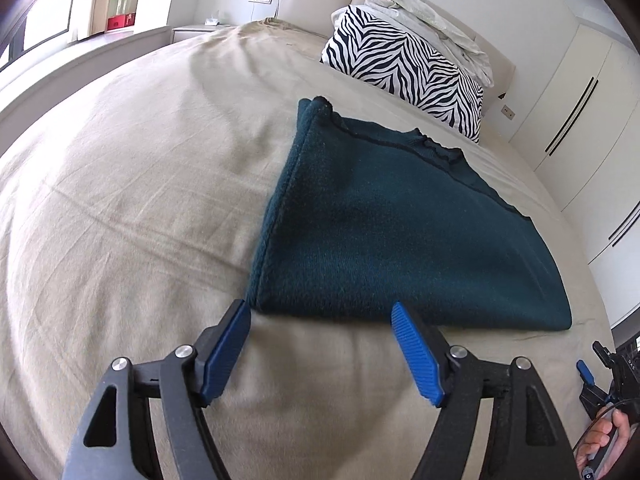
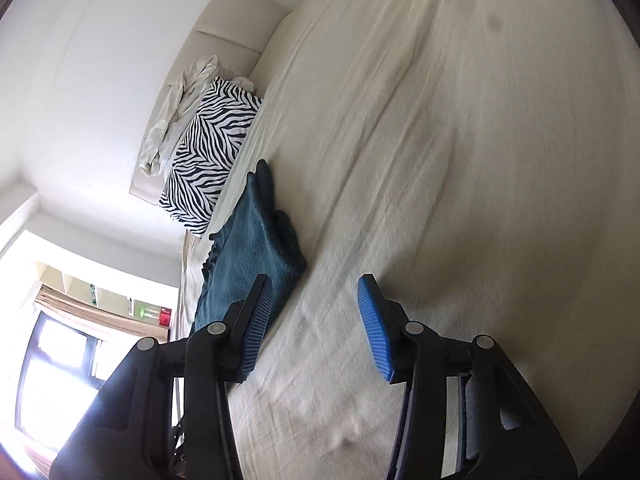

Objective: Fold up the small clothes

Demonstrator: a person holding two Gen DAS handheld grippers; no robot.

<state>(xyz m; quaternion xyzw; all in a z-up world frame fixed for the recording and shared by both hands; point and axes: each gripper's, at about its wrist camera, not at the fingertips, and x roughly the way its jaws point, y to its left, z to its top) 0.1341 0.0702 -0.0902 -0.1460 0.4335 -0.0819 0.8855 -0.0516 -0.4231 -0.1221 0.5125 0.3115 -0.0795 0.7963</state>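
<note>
While the folded green sweater (image 1: pixel 384 232) lies flat on the bed (image 1: pixel 120 208) below the zebra pillow (image 1: pixel 404 72), I see my left tongs (image 1: pixel 320 320) open at its near edge, gripping nothing. My right tongs (image 2: pixel 316 300) stand open and empty beside the sweater.

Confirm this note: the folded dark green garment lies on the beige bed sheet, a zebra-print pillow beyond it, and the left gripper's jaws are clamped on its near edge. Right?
Not quite. The left gripper has open jaws just short of the garment, gripping nothing, as the left wrist view shows. The bed sheet and zebra-print pillow are as stated.
</note>
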